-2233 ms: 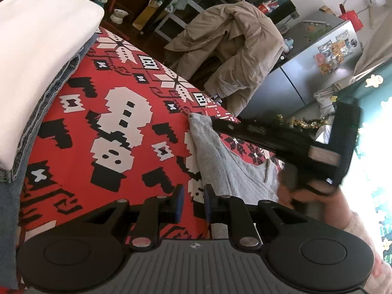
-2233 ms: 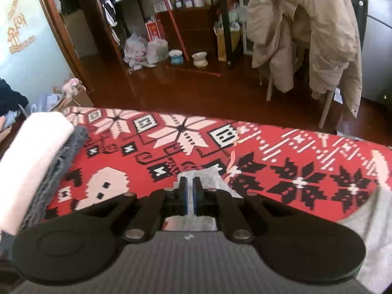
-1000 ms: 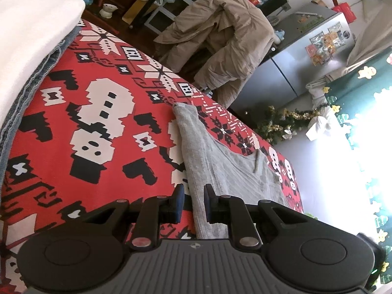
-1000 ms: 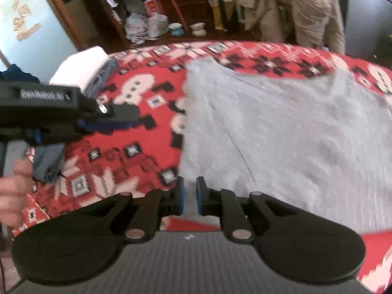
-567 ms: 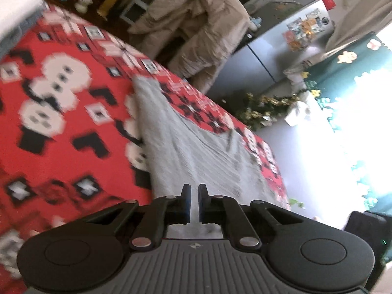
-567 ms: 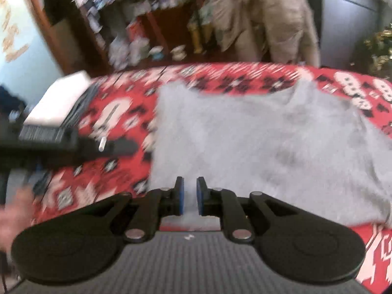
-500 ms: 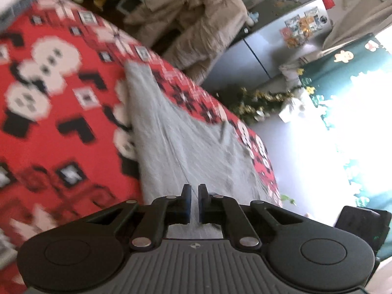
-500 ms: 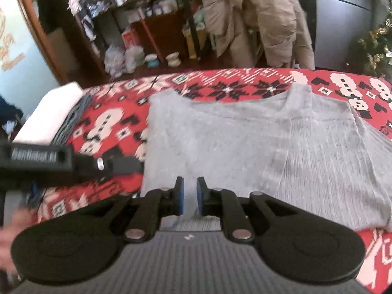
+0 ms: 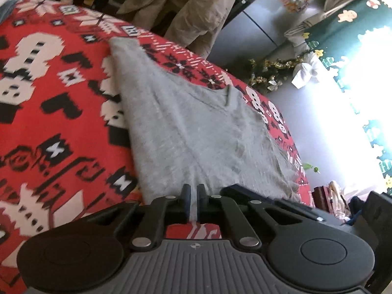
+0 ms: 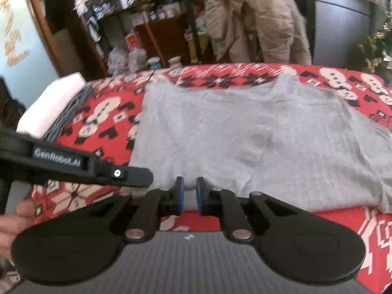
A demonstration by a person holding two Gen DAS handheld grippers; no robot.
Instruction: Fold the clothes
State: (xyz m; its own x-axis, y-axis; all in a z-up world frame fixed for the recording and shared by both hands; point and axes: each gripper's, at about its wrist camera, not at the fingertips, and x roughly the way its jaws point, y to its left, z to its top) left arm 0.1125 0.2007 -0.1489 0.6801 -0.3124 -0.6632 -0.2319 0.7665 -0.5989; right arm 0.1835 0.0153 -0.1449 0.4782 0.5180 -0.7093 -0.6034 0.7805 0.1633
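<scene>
A grey shirt (image 9: 196, 132) (image 10: 257, 132) lies spread flat on a red patterned blanket (image 9: 49, 122) (image 10: 110, 112), neckline at the far side. My left gripper (image 9: 193, 203) is at the shirt's near edge, shut with grey cloth pinched between its fingers. To its right, my right gripper (image 10: 189, 196) sits at the same near hem. A narrow gap shows between its blue pads (image 10: 180, 193), with grey cloth in and under that gap. The left gripper's body (image 10: 73, 164) crosses the right wrist view from the left, held by a hand (image 10: 14, 223).
A stack of folded clothes with a white piece on top (image 10: 51, 103) sits at the blanket's left end. Behind the bed a beige coat (image 10: 252, 19) (image 9: 191, 5) hangs over a chair. Cluttered shelves (image 10: 147, 12) and a fridge (image 9: 269, 19) stand further back.
The right gripper let go of the shirt's far corner and pulled back to the near hem. The left gripper moved right to the same hem and shut on it.
</scene>
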